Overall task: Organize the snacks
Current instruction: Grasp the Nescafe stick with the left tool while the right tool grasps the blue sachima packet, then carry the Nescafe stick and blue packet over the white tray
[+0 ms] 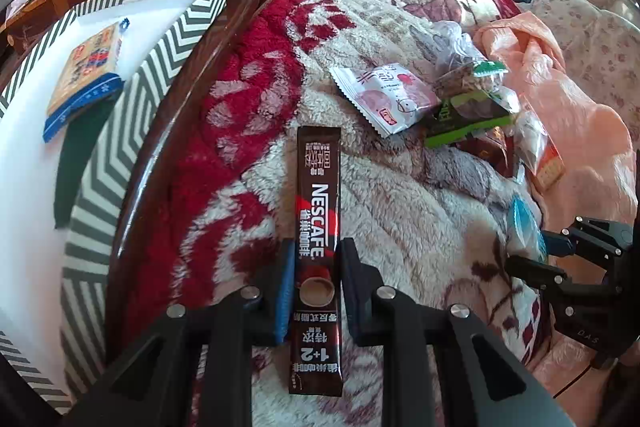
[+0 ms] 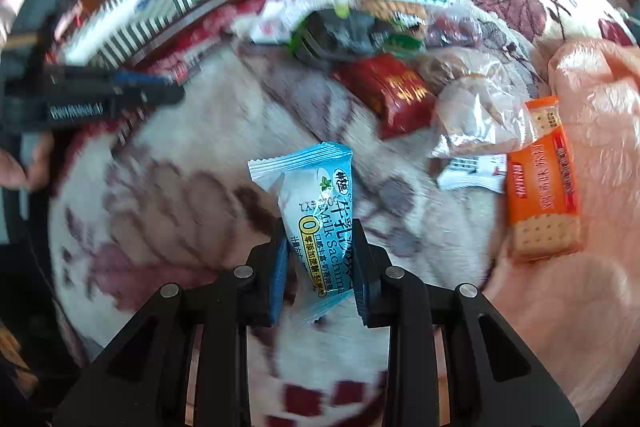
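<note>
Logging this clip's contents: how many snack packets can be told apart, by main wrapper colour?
Brown: 1, coffee stick in the left jaws
Light blue: 1, sachima packet in the right jaws
Orange: 1, cracker packet
Red: 1, red packet
Pink-white: 1, pink packet
Green: 1, green packet
Blue-edged: 1, biscuit pack
Total: 7; clear bags uncounted

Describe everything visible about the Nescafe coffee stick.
The Nescafe coffee stick is a long, narrow sachet of glossy dark brown film with a red swoosh, white lettering, a pictured coffee cup and "1+2" near its close end. It looks sealed and flat. It lies lengthwise between the fingers of the left tool, which is shut on its sides, and over the plush red-and-cream blanket; whether it is lifted off cannot be told. No other snack touches it.
</note>
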